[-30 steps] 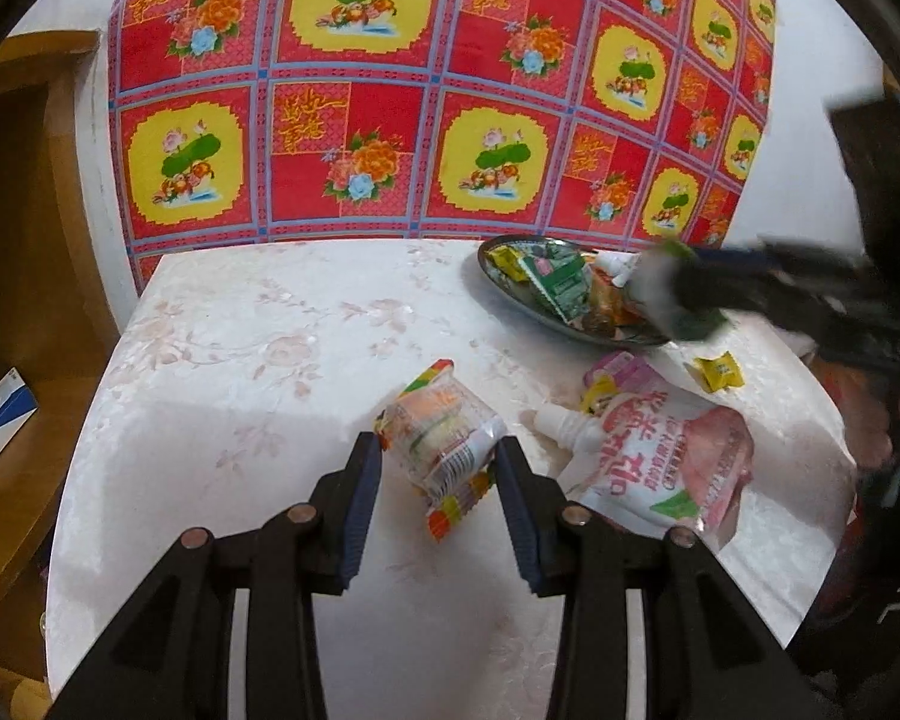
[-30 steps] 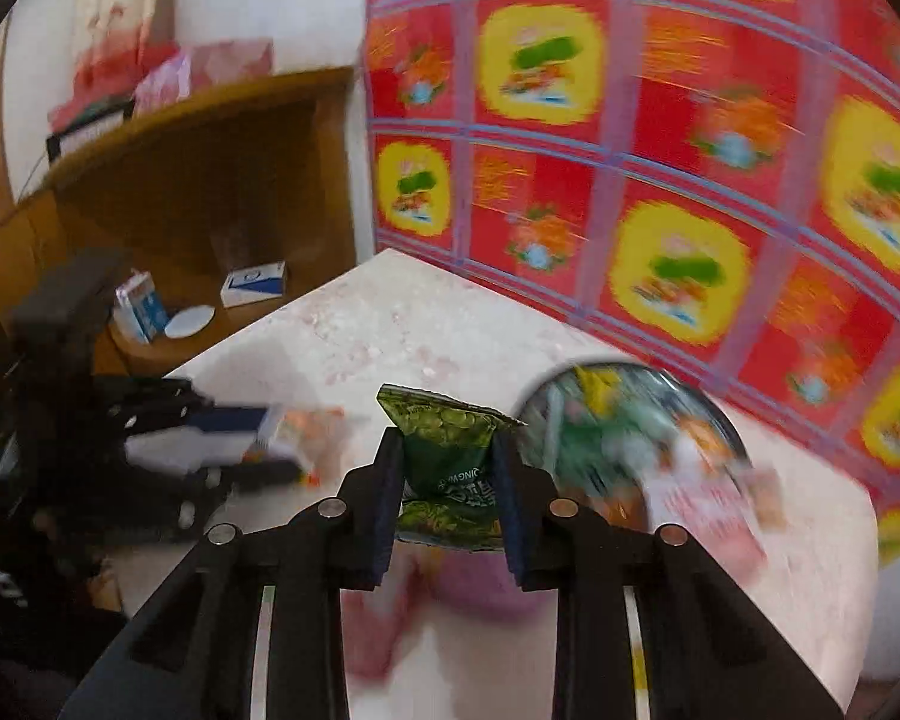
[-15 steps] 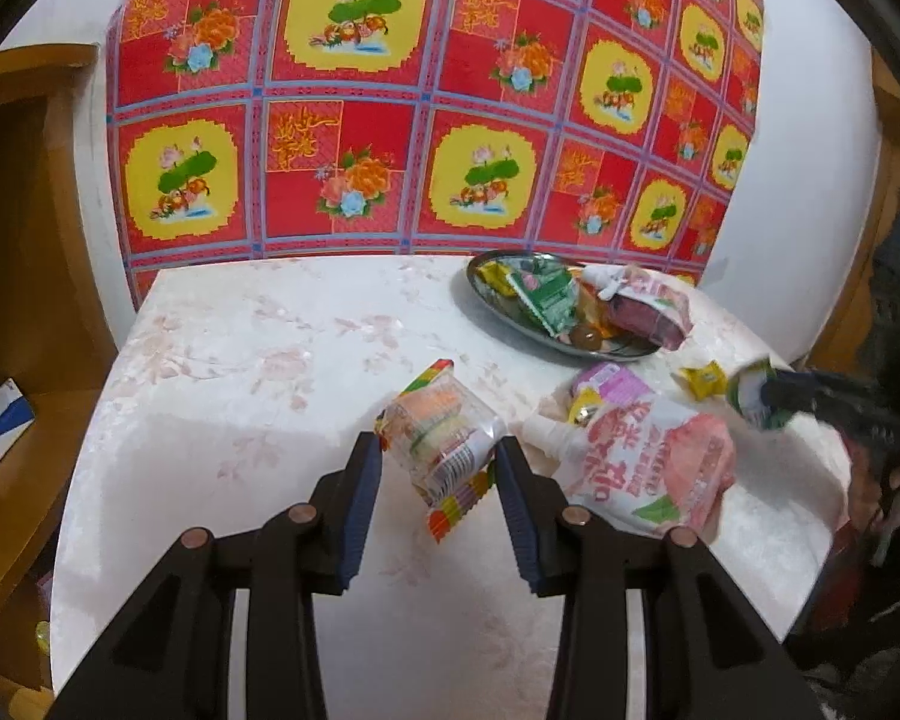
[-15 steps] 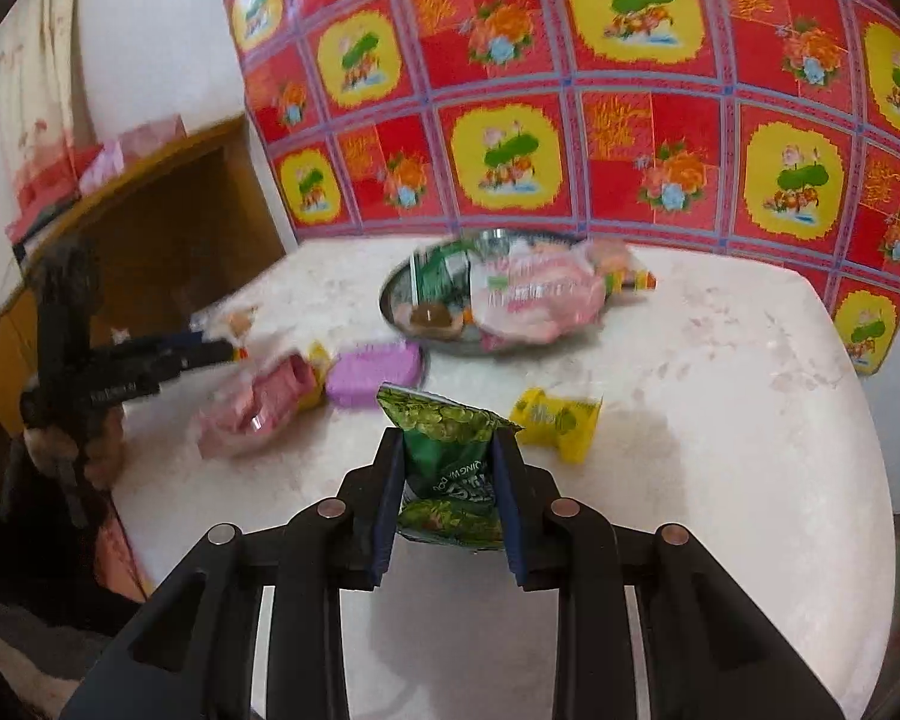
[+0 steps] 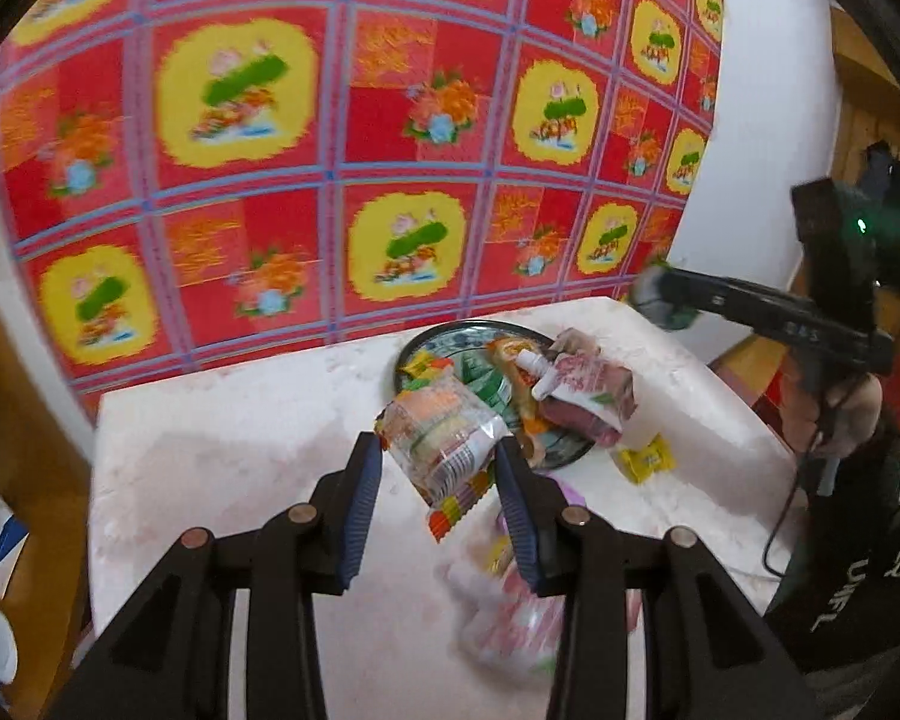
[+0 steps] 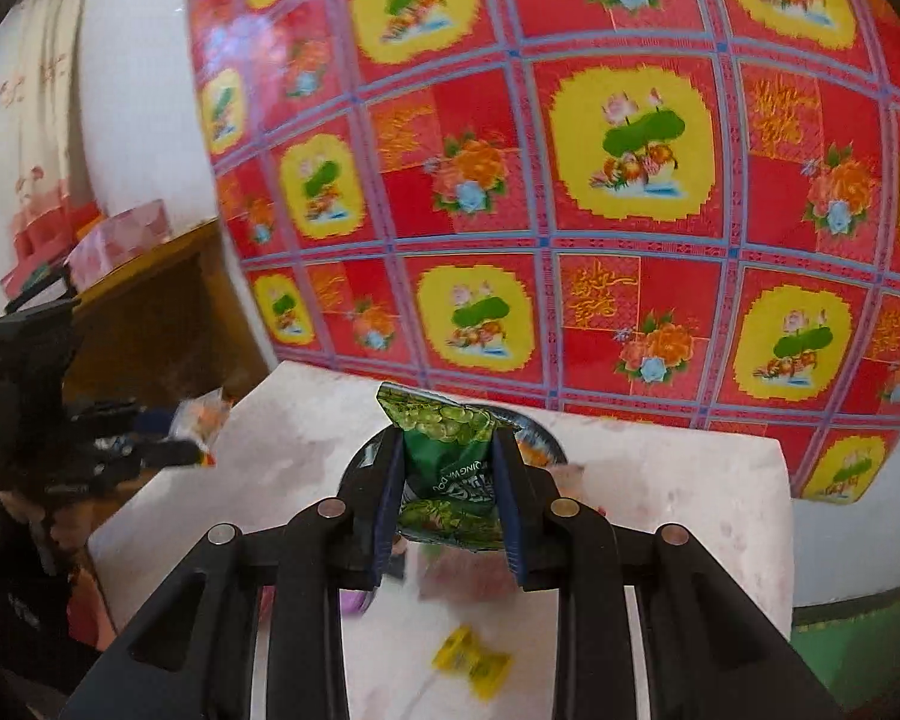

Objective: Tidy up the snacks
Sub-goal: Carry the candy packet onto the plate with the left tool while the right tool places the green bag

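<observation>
My left gripper [image 5: 439, 471] is shut on a clear packet of colourful snacks [image 5: 444, 441] and holds it above the table, just short of the dark round plate [image 5: 414, 348] heaped with snacks. My right gripper [image 6: 447, 474] is shut on a green grape-print snack bag [image 6: 447, 462], lifted above the table in front of the plate [image 6: 360, 456]. The right gripper also shows in the left wrist view [image 5: 666, 300], high at the right. The left gripper with its packet shows in the right wrist view [image 6: 195, 423] at the left.
On the white table [image 5: 240, 450] lie a yellow candy [image 5: 648, 456], a pink drink pouch [image 5: 510, 618] and a purple packet [image 6: 354, 603]. A red floral cloth [image 5: 360, 150] hangs behind. A wooden shelf unit [image 6: 150, 312] stands left of the table.
Both grippers have risen and swung toward the plate, each keeping its packet. The left one lifted the clear packet off the table. The right one moved up from the table's near side.
</observation>
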A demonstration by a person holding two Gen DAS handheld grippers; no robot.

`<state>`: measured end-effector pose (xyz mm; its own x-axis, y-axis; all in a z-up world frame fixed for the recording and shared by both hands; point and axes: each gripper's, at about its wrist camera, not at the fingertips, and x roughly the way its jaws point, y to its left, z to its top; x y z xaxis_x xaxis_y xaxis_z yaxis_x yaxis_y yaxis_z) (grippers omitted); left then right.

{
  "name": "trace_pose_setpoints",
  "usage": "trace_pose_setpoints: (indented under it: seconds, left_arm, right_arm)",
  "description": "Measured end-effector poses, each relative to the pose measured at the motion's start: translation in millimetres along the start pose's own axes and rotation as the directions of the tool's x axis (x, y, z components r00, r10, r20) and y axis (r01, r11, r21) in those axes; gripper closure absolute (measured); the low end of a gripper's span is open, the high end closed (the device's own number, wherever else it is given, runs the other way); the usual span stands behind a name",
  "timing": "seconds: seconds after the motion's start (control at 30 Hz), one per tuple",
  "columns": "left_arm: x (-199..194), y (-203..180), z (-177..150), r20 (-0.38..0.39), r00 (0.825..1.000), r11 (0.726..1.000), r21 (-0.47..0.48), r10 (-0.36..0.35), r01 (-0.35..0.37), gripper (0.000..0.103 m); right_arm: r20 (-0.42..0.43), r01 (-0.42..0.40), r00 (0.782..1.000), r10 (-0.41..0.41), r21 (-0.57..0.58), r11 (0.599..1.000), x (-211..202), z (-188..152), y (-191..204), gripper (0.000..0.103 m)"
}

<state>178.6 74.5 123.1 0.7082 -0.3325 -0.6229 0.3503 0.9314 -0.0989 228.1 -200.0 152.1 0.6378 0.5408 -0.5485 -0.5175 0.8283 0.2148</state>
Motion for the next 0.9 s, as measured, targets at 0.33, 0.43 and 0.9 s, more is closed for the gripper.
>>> trace_pose_setpoints:
  seconds: [0.33,0.43,0.9]
  left_arm:
    - [75.9,3.5,18.9,-0.094,0.996,1.000,-0.003,0.004,-0.004,0.062]
    - [89.6,9.4,16.5,-0.104,0.994,1.000,-0.024,-0.013,0.011,0.062]
    - [108.4,-12.3,-6.6,-0.093,0.996,0.996,0.094,0.016,-0.007,0.060]
  right_arm:
    - [-0.142,0.016,0.990,-0.014,0.008,1.000,76.6,17.3,-29.3,0.073]
    - [-0.148,0.022,0.989,-0.018,0.025,0.999,88.4,14.7,-36.7,0.073]
    - [-0.090,0.024,0.996,-0.015,0.093,0.995,105.5,3.1,-43.2,0.072]
